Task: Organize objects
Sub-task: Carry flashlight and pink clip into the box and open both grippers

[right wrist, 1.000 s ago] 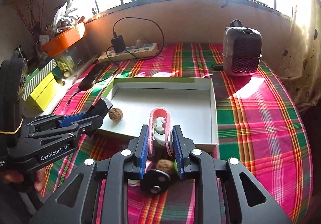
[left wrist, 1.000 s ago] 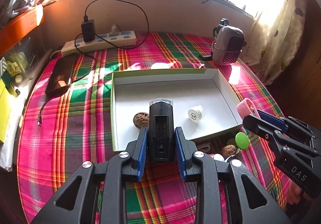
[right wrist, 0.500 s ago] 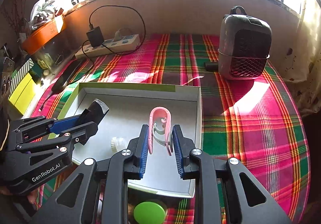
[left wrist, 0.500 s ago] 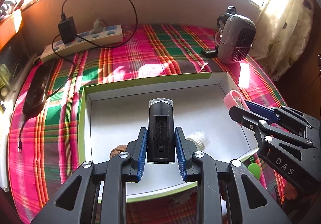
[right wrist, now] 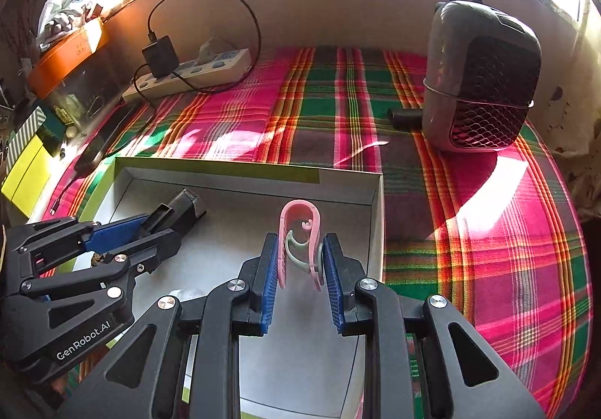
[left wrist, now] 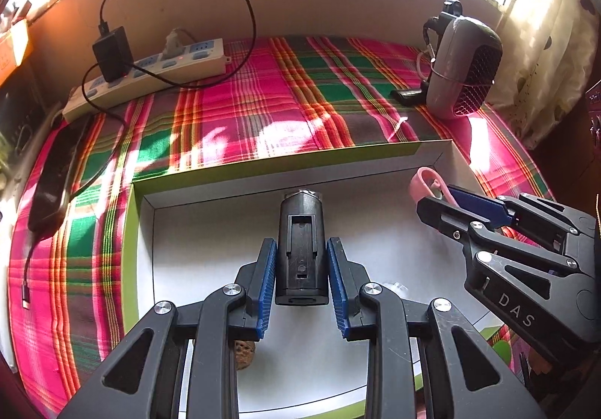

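My left gripper [left wrist: 301, 261] is shut on a black oblong device [left wrist: 300, 250] and holds it over the white box [left wrist: 210, 231], near the box's far left corner. It also shows in the right wrist view [right wrist: 180, 210]. My right gripper [right wrist: 299, 261] is shut on a pink clip [right wrist: 298, 231] and holds it over the box's right half, close to the right wall [right wrist: 377, 223]. The clip also shows in the left wrist view [left wrist: 426, 184]. A walnut [left wrist: 244, 353] lies on the box floor under my left gripper.
A grey speaker [right wrist: 480, 77] stands at the back right on the plaid cloth [right wrist: 488, 231]. A power strip [left wrist: 150, 71] with a black charger and cable lies at the back left. A dark phone [left wrist: 56, 171] lies left of the box.
Both grippers have moved forward and down over the box with their objects still held. The walnut and the white cap have slipped under the grippers.
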The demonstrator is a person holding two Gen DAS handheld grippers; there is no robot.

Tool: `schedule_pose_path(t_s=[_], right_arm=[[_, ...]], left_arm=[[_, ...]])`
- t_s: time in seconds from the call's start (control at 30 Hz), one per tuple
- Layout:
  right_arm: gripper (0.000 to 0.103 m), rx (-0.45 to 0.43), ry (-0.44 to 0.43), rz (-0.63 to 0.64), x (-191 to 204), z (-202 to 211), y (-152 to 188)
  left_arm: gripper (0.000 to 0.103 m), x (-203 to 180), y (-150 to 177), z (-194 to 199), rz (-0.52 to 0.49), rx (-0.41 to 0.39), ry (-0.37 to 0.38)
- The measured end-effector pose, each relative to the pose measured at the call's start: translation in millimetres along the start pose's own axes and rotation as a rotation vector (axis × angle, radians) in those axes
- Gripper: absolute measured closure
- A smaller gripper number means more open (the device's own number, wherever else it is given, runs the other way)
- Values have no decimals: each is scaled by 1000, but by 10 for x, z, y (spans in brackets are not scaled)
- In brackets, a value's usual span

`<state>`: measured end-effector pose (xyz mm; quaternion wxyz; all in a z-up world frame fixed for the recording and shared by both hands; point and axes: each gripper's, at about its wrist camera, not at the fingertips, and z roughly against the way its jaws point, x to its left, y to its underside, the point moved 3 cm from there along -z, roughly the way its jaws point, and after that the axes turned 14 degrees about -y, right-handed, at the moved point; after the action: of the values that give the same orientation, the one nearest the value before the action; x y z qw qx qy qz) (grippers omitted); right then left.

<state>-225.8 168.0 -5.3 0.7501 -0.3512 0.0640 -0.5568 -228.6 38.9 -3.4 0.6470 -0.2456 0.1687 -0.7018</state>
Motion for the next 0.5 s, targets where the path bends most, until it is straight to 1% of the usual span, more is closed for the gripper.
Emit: schedule_pose_path(t_s=[0.3,0.5], right_arm=[[78,4,15,16,-10,-67,-33],[78,7,11,16,-11,-99,-53]], left_arm=[[78,-25,10,-83,-1,11,-11],[78,-28,-3,-98,5,4,-13]])
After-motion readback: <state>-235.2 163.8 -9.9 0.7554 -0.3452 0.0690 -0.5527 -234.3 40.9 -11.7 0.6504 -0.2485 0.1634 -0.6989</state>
